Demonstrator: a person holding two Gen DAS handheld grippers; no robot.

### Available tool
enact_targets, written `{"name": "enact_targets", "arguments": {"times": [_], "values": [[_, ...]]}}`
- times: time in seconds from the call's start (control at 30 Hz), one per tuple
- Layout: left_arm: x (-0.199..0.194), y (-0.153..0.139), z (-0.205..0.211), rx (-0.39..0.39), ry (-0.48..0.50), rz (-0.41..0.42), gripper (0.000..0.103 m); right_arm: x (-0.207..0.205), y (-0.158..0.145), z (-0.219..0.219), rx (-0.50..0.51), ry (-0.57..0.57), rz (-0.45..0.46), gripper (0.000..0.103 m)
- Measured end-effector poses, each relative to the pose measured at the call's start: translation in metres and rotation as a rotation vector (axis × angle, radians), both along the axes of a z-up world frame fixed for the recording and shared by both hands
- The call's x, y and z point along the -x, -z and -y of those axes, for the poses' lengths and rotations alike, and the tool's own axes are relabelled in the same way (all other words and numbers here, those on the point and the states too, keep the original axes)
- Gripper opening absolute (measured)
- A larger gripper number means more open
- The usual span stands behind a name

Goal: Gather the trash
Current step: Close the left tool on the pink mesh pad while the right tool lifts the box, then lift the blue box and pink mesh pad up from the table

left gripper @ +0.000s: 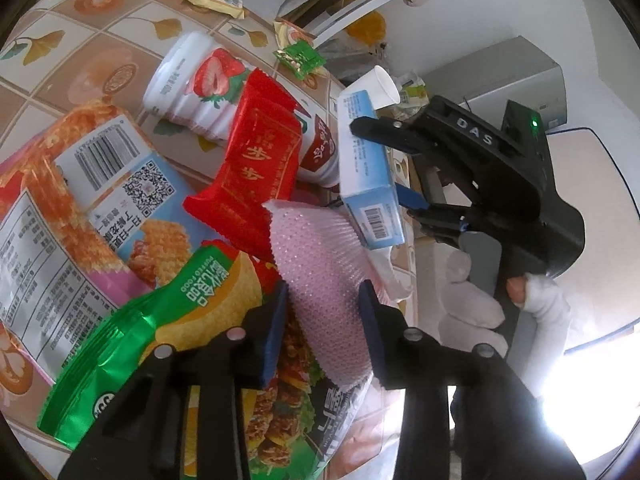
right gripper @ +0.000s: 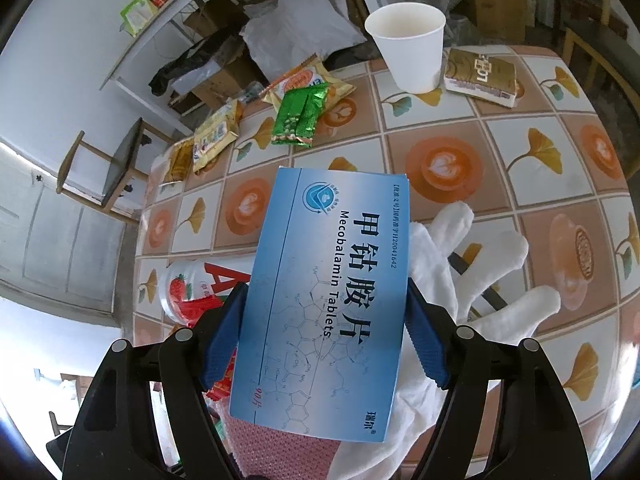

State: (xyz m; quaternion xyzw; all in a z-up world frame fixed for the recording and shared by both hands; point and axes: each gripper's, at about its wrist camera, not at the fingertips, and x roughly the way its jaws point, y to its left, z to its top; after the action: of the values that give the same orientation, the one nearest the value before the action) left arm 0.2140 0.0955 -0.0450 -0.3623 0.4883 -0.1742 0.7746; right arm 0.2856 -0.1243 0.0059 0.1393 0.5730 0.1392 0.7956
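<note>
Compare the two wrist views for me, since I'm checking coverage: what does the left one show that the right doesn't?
Left wrist only: the green crisp packet and the orange waffle-snack bag.
Right wrist only: the gold-brown wrapped pack beside the cup.
Both: the blue cardboard medicine box, clamped in the right hand-held gripper, the white paper cup and the pink dotted foam sheet.

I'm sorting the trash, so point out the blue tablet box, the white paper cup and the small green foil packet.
blue tablet box (right gripper: 324, 292): right wrist view, printed front face.
white paper cup (right gripper: 412, 56): right wrist view, outer side wall.
small green foil packet (right gripper: 298, 114): right wrist view, crinkled middle.
</note>
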Motion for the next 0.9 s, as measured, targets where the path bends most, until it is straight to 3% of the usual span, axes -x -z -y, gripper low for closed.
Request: {"name": "enact_targets", "arguments": {"times": [0.3,0.57,0.9], "values": [[0.01,-0.005,-0.015,0.049,-0.015,0.026,0.033,0.009,-0.03,0.02,-0.145,-0.004,0.068,0.071],[0.02,-0.021,-0.029,0.113,-0.035,0.105,0.031,0.023,-0.058,0.043,-0.243,0.017,0.128,0.071],[0.033,-0.042,-0.037,0.146,-0.043,0.194,0.03,0.044,-0.073,0.069,-0.377,0.014,0.139,0.071]]}}
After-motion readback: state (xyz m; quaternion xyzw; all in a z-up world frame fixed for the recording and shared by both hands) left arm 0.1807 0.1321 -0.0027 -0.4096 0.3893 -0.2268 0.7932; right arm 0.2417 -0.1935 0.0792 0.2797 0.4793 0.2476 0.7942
